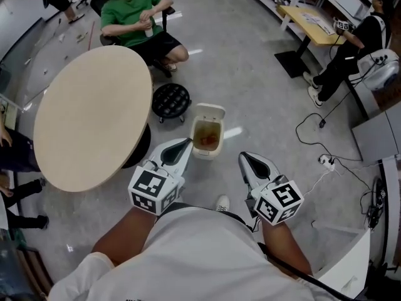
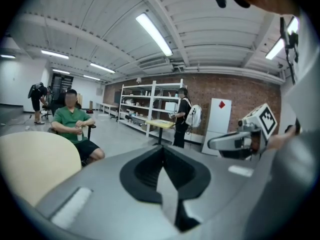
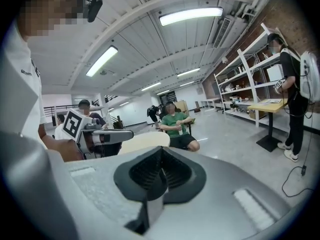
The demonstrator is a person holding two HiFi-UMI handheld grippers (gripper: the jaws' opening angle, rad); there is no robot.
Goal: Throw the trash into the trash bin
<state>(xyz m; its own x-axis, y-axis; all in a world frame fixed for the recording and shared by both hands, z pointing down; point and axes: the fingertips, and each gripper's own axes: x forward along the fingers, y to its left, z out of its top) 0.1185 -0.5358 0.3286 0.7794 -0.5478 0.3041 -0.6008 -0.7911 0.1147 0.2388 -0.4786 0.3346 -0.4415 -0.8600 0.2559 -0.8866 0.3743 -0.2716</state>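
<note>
Your L tool (image 1: 177, 150) & R tool (image 1: 250, 162): jaws together, nothing btwn them, side by side, tipped slightly down.

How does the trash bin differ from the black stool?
The trash bin is pale and boxy; the stool is black and round. The bin stands open with orange-brown stuff inside; the stool has a tufted top. Both stand beside the round table.

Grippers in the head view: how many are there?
2. The left gripper is between the round table and the open bin; the right gripper hangs over the floor, right of the bin.
</note>
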